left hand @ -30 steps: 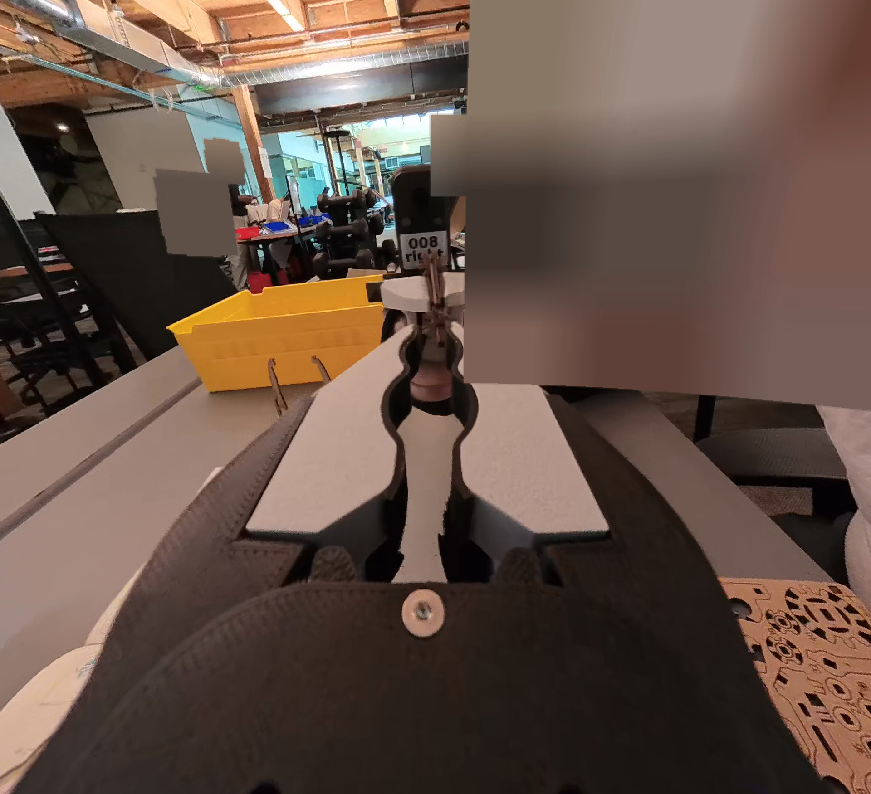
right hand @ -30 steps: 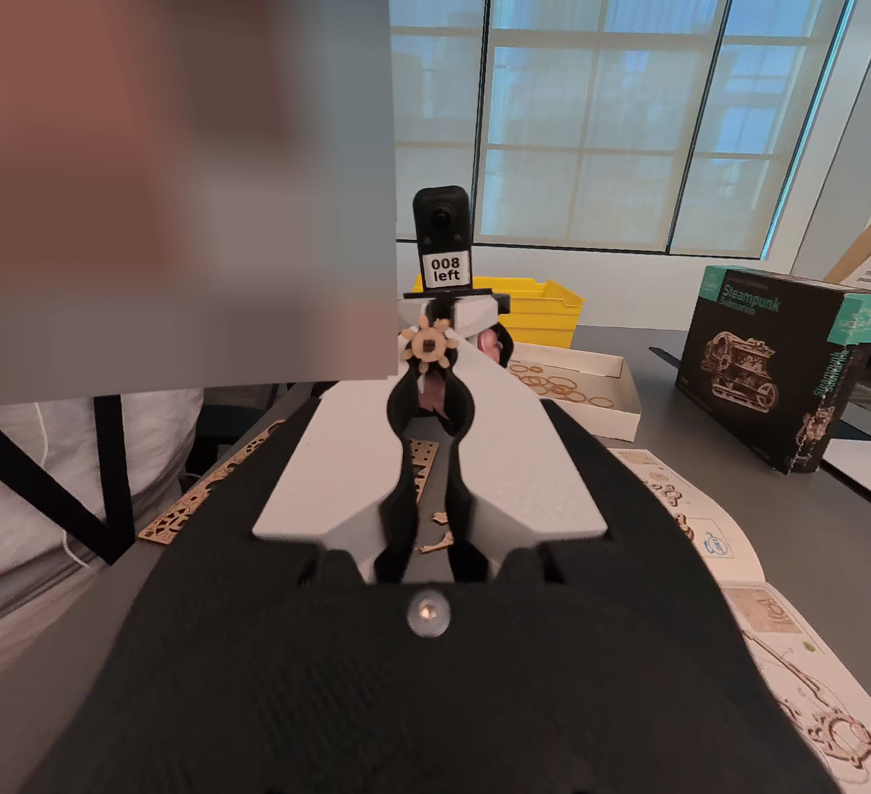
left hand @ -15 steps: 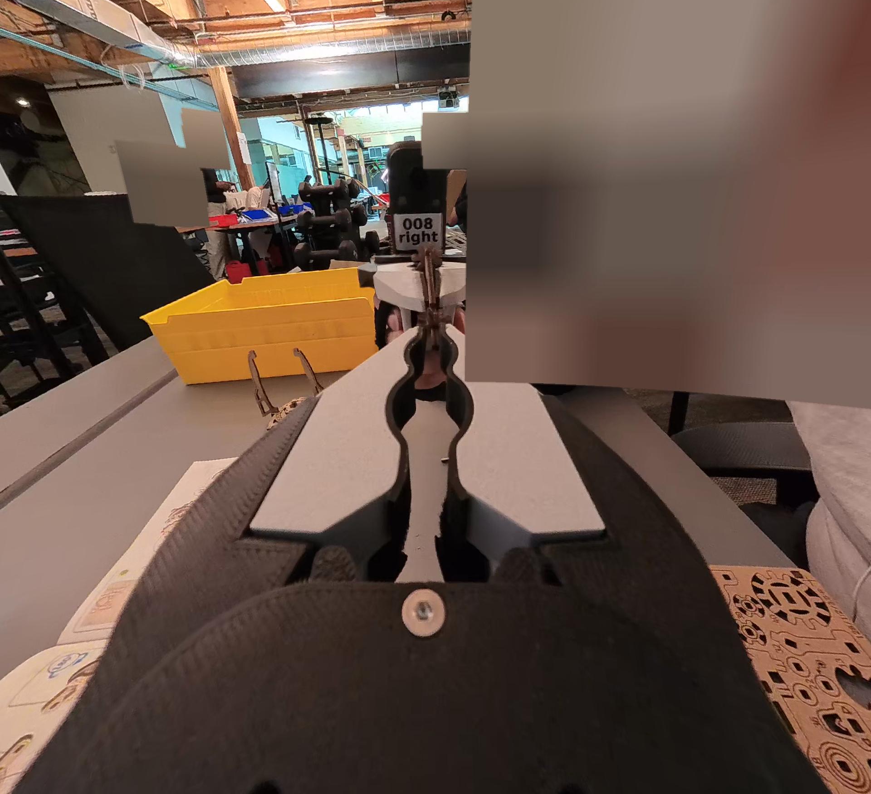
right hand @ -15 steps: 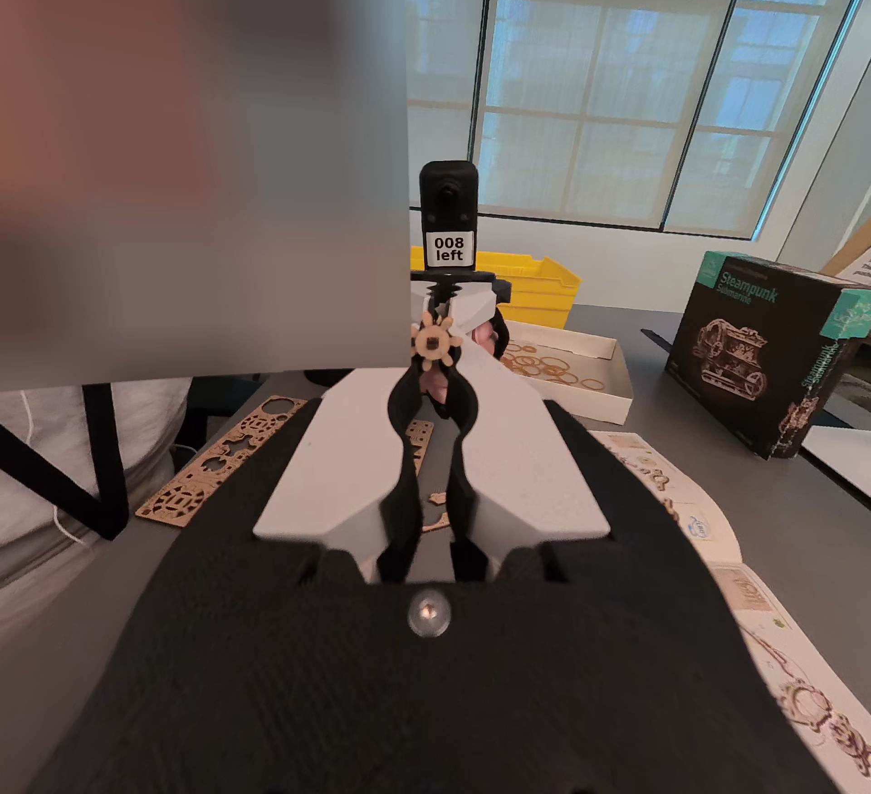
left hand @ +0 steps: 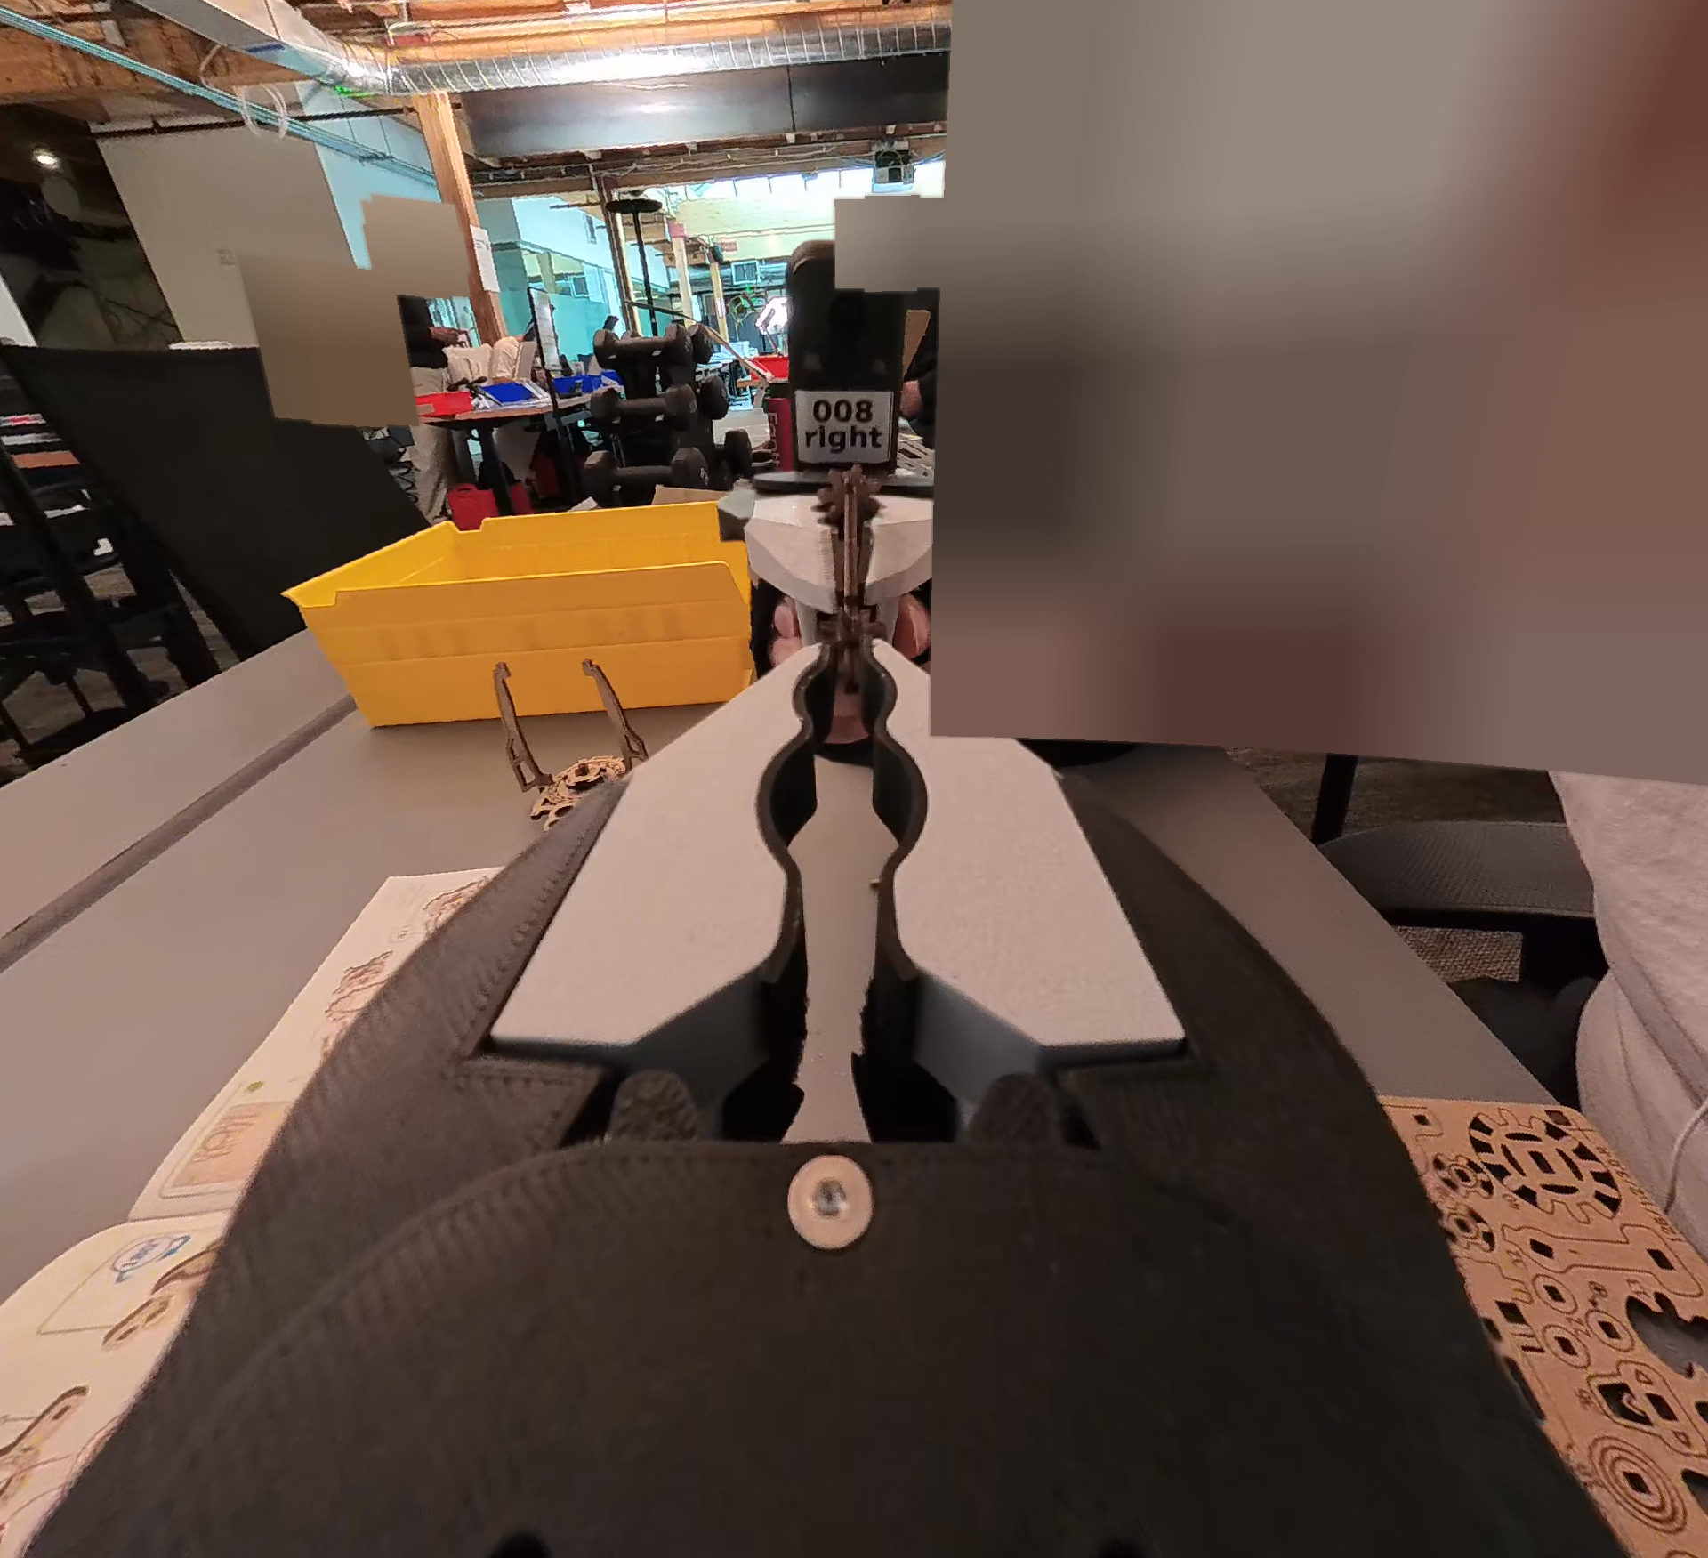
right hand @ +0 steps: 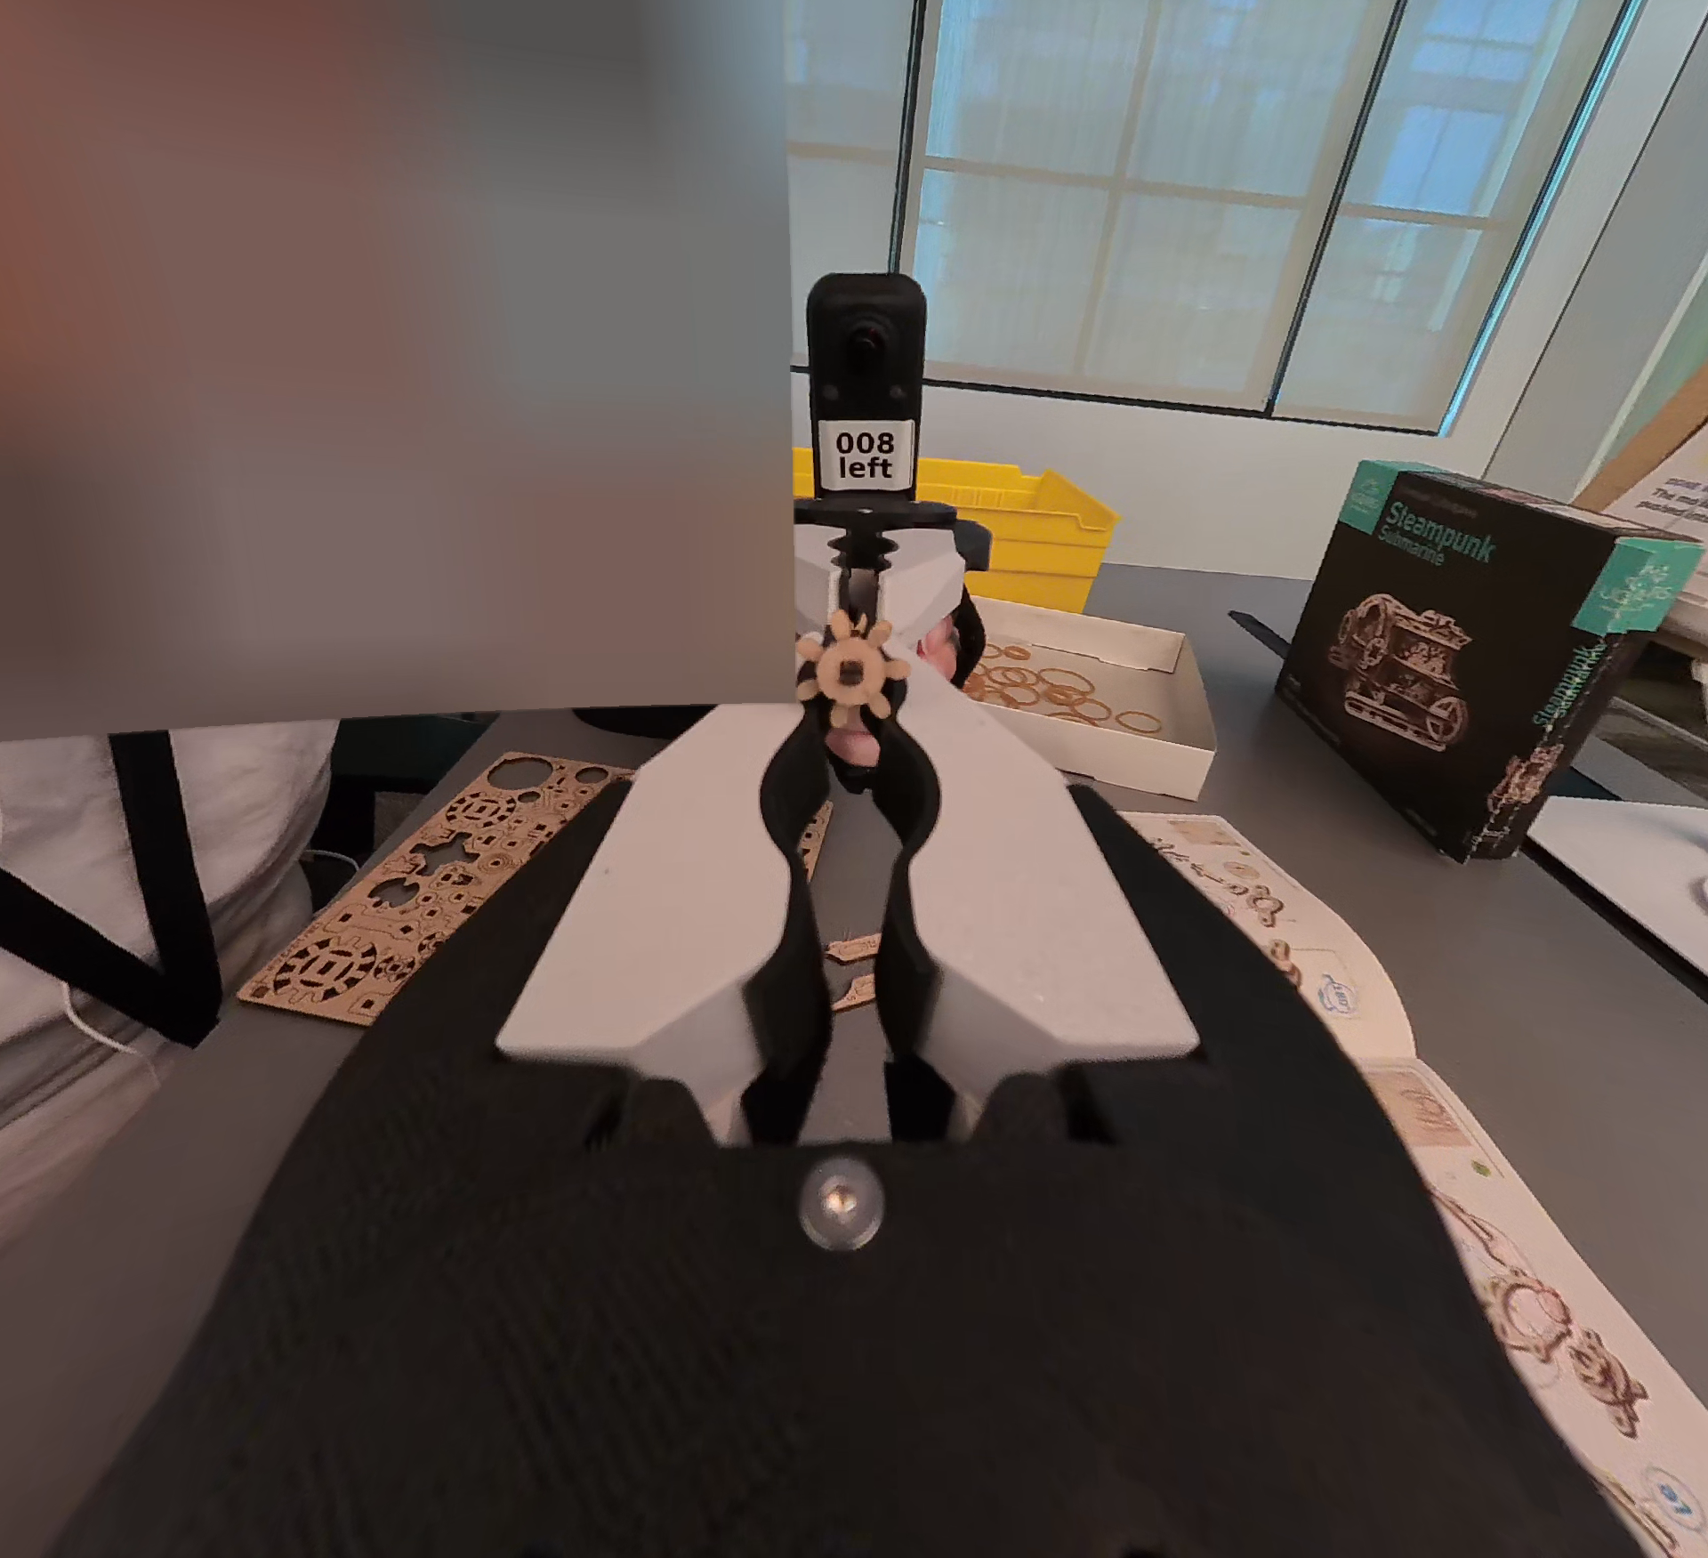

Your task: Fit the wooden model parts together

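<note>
Two grippers (left hand: 846, 645) (right hand: 850, 705) pinch one wooden gear (right hand: 852, 669).

A yellow bin (left hand: 545, 617) sits at the far side of my grey table (left hand: 166, 913), and past it stand a rack of dumbbells (left hand: 652, 423) and other desks. Looking the other way, I see a second yellow bin (right hand: 1026, 534) under the big window (right hand: 1201, 127). Just in front of it lies a shallow white tray (right hand: 1174, 737) of rubber bands (right hand: 1035, 691).
</note>
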`<state>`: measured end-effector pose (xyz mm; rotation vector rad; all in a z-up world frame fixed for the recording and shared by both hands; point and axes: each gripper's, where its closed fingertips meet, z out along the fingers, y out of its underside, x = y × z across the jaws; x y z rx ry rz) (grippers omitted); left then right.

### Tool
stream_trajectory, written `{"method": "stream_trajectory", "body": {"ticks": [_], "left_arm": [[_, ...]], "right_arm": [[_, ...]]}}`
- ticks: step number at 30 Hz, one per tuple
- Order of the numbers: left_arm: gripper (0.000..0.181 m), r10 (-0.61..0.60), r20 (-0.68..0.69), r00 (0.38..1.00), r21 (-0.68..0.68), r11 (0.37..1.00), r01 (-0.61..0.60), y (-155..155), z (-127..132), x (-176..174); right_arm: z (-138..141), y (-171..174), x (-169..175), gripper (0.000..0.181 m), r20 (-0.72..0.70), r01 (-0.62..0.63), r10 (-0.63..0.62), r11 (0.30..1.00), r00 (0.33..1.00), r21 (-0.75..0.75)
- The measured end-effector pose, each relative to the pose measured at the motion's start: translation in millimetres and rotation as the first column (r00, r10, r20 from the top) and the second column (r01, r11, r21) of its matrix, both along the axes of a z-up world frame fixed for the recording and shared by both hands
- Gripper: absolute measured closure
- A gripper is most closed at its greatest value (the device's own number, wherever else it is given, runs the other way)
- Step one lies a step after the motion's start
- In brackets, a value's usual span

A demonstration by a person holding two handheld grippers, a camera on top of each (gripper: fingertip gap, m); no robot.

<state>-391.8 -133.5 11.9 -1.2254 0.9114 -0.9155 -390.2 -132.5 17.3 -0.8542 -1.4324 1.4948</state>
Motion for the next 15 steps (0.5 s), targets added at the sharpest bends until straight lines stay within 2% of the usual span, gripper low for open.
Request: {"method": "stream_trajectory", "body": {"ticks": [6,15], "left_arm": [[0.181,-0.001,-0.017,1.000,0.003,1.000,0.001,0.7,-1.5,-0.8],[0.180,-0.036,-0.097,0.995,0.034,0.999,0.039,-2.4,-9.4,1.1]], "right_arm": [[-1.7,1.2,-1.3,0.179,0.004,0.024,-0.024,0.999,1.000,0.030],[-8.4,-0.3,-0.6,0.179,0.066,-0.088,0.095,0.991,0.993,-0.101]]}}
